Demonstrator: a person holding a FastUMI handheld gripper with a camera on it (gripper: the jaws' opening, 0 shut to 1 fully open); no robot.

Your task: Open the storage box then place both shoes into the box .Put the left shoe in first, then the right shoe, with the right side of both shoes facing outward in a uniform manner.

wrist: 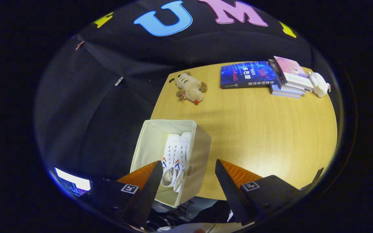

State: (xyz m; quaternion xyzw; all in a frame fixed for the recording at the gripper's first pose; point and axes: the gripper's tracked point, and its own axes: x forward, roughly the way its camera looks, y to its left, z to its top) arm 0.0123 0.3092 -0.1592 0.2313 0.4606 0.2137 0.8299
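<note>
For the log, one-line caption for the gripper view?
Open claw hovers above the box at the table edge, white shoes inside against one wall.

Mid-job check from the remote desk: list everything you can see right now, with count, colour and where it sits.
storage box: one, cream, open, at the table's near edge, between the gripper's fingers.
shoes: two, white with red and blue stripes, side by side inside the storage box.
table: one, light wood, beyond the fingers.
plush toy: one, tan, at the table's far side beyond the box.
blue book: one, lying flat beside the plush toy.
book stack: several, pink on top, next to the blue book.
white soft object: one, beside the stack.
gripper: one, open, holding nothing.
</note>
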